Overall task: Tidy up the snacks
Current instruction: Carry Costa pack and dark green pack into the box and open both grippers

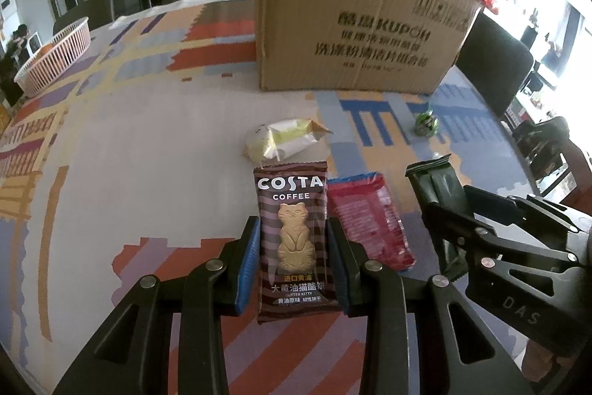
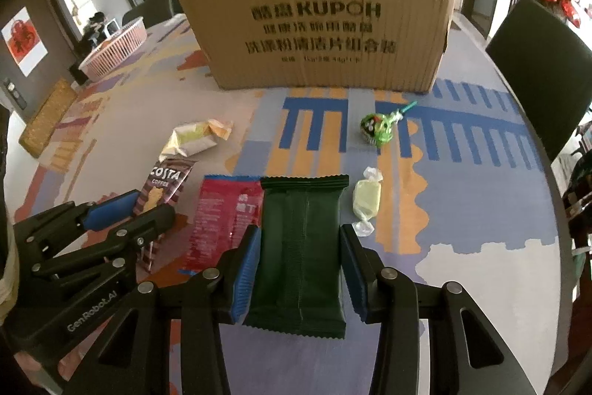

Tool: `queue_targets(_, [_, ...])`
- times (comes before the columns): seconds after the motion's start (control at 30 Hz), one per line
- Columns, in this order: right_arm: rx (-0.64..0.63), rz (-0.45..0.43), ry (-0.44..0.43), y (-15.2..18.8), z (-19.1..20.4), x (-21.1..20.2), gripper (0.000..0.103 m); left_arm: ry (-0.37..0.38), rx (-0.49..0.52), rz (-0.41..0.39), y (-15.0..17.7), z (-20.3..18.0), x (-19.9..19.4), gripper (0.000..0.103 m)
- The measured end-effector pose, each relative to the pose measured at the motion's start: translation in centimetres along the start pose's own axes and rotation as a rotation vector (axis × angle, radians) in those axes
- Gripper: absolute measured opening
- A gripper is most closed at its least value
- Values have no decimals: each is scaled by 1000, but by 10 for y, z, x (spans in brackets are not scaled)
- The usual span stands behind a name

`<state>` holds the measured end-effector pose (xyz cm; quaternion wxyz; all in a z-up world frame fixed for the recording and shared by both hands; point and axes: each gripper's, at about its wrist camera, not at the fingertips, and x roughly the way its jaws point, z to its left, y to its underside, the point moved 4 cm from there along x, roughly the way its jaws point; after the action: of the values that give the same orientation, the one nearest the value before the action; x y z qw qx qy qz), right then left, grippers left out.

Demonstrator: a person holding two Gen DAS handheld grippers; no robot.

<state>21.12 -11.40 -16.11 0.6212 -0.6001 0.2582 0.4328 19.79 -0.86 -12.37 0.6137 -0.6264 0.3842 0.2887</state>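
In the left wrist view, the left tool [image 1: 292,247] clamps a brown striped Costa Coffee biscuit packet [image 1: 291,239] at lower centre, its cat-shaped biscuit legible here alone. A red foil snack packet [image 1: 370,221] lies on the patterned table [image 1: 148,154] just to its right, a brown cardboard box [image 1: 351,24] behind.

In the right wrist view, the right tool [image 2: 300,258] grips a dark green foil packet [image 2: 300,247]. Only here shows a pale yellow wrapped candy [image 2: 366,200], right of centre; a green lollipop [image 2: 379,126] lies beyond it.

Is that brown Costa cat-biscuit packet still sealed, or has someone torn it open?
Sealed, as far as shows: the Costa packet has its crimped top edge intact and the biscuit inside. Its bottom seam is harder to judge.
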Motion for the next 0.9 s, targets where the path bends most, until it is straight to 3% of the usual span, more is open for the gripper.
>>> queue_targets(0.53, [-5,-137,-26,-20,1,-53,44,37,6,-127,-22,-11,-53,35])
queue_targets(0.9, [-4,-240,-18,-48,-5,-83,44,40,18,-228,-56,-18,-80,35])
